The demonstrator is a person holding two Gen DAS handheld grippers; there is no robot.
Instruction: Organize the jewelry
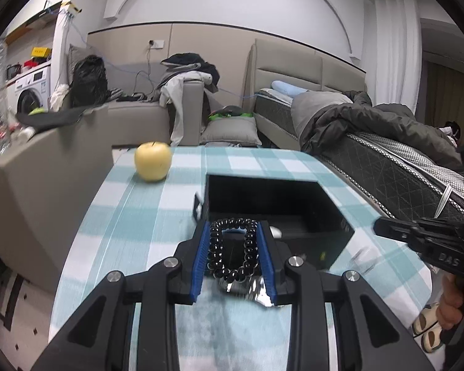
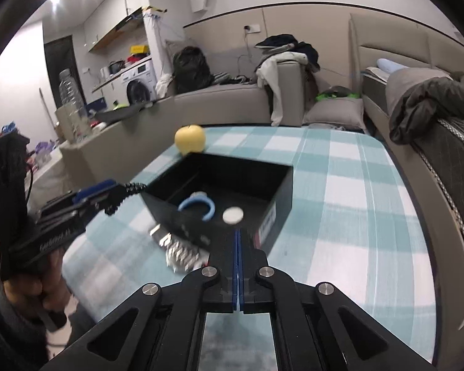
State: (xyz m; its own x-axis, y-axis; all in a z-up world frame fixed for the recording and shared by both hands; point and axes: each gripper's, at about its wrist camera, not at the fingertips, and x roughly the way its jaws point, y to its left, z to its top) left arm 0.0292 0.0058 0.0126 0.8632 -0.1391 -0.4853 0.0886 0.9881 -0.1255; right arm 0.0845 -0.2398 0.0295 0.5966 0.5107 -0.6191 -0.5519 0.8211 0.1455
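My left gripper (image 1: 233,227) is shut on a black beaded bracelet (image 1: 234,249), held just above the near rim of an open black box (image 1: 275,199). A silver watch (image 1: 247,289) lies on the cloth below it. In the right wrist view the left gripper (image 2: 130,190) holds the beads (image 2: 135,188) at the box's (image 2: 275,182) left corner. Inside the box lie a blue ring-shaped piece (image 2: 198,207) and a white disc (image 2: 232,215). The silver watch (image 2: 182,252) lies beside the box. My right gripper (image 2: 237,232) is shut and empty near the box's front wall.
A yellow apple (image 1: 153,160) sits on the teal checked tablecloth (image 1: 133,216) beyond the box; it also shows in the right wrist view (image 2: 190,139). A sofa (image 1: 133,117) and a bed (image 1: 386,160) border the table.
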